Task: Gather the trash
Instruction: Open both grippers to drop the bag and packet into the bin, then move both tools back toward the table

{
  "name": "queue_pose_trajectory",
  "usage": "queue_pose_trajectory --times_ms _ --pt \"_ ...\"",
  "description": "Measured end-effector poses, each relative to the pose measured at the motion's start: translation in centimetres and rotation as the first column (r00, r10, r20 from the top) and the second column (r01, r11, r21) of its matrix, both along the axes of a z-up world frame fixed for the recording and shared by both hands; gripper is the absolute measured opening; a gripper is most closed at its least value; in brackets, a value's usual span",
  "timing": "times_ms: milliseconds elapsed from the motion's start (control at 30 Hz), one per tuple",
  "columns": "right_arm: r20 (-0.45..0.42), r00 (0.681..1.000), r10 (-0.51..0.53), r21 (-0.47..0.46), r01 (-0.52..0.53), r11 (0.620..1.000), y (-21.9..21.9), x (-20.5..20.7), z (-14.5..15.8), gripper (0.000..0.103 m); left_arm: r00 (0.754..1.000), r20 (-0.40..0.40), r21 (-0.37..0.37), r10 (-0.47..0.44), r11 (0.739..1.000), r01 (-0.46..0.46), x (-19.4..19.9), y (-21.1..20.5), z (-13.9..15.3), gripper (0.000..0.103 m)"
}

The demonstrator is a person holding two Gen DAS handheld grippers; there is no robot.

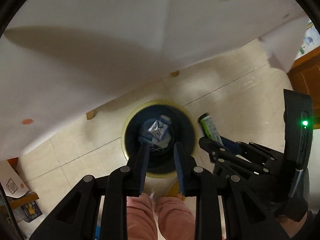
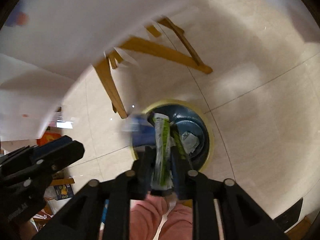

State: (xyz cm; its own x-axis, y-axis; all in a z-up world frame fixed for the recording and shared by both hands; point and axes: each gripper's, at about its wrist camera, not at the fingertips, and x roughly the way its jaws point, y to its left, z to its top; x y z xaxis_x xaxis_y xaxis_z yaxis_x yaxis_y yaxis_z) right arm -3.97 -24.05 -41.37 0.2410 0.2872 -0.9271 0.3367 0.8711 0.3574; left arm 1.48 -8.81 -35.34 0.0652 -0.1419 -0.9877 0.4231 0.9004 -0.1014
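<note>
Trash is the subject: a green-and-white wrapper (image 2: 163, 152), long and crinkled, is pinched between the jaws of the right gripper (image 2: 162, 160) and hangs directly over the open mouth of a round bin (image 2: 210, 138) on the tiled floor (image 2: 260, 120). The bin has a pale yellow rim and a dark liner, and crumpled grey-blue packaging (image 1: 158, 130) already lies inside it. Holding the wrapper above the opening looks like a setup for a straight drop.

The left gripper (image 1: 161, 150) also points down over the bin, its jaws spread with nothing between them; whether the packaging below has just left them cannot be told. Seen from the left wrist, the right gripper sits at 3 o'clock of the bin, its wrapper poking out near the rim.

A white-covered counter (image 1: 80, 60) overhangs from 9 to 12 o'clock, with wooden legs (image 2: 112, 88) close to the bin at 10 o'clock. Open floor lies from 12 to 4 o'clock. The person's pink trousers (image 2: 148, 216) stand at 6 o'clock, leaving a tight gap there.
</note>
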Motion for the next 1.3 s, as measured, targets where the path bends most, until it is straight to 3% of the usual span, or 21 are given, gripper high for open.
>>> queue_pose_trajectory --times_ms 133,300,500,633,867,1300 --pt "-0.032 0.999 -0.019 0.001 0.019 1.000 0.4 0.6 -2.0 0.026 1.000 0.001 0.035 0.007 0.999 -0.007 -0.3 0.7 -1.1 0.025" --pt "-0.011 0.999 -0.041 0.003 0.041 0.999 0.8 0.5 -0.3 0.027 0.999 0.044 0.036 0.011 0.999 -0.012 -0.4 1.0 0.6 0.025" --pt "0.051 0.998 -0.031 -0.035 0.032 0.999 1.7 0.4 4.8 0.027 0.998 0.057 0.017 0.040 0.999 -0.041 -1.0 1.4 3.6 0.029" --pt "0.079 0.997 -0.008 -0.064 0.013 0.998 2.0 0.3 8.3 0.027 0.994 0.082 0.008 0.071 0.997 -0.072 -1.6 2.4 5.8 0.047" --pt "0.163 0.985 0.059 -0.151 -0.034 0.988 2.5 -0.2 15.4 0.032 0.990 0.091 -0.003 0.111 0.994 -0.111 -2.3 3.4 9.6 0.049" --pt "0.254 0.964 0.083 -0.187 -0.036 0.982 3.0 -2.1 24.9 0.032 0.978 0.154 -0.033 0.138 0.990 -0.134 -1.9 4.1 19.7 0.050"
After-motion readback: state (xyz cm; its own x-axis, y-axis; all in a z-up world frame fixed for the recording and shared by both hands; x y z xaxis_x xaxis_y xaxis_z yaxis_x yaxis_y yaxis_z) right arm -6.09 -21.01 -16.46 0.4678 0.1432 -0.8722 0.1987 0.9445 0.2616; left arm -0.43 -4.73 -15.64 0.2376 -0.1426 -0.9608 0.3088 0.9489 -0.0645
